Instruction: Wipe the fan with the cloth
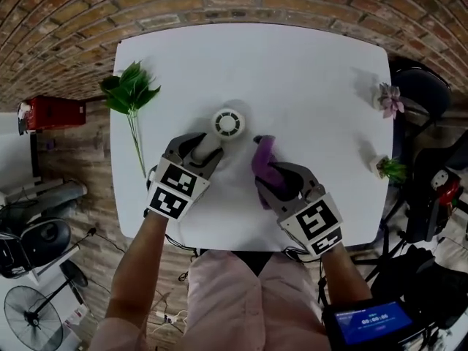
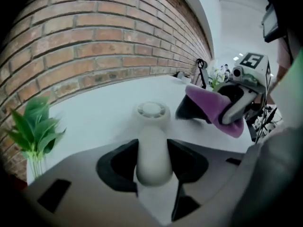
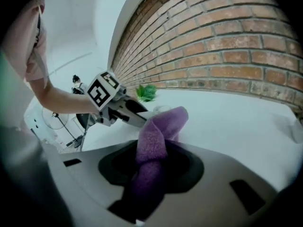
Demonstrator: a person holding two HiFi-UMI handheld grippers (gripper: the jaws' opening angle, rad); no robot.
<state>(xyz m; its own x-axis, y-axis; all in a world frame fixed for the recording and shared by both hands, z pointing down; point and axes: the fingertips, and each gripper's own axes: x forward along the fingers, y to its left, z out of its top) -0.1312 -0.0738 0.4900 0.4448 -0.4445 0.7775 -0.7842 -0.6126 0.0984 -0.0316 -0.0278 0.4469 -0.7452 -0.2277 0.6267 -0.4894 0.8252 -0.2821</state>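
Left gripper view shows the left gripper point(image 2: 152, 161) clamped on the white fan point(image 2: 151, 126) by its handle, round head sticking out past the jaw tips. Right gripper point(image 3: 152, 163) is pinched tight on the purple cloth point(image 3: 160, 129), which pokes out ahead of its jaws, near the fan head, over the white table point(image 3: 232, 119).

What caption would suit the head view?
Left gripper grips a white fan; right gripper holds a purple cloth beside it.
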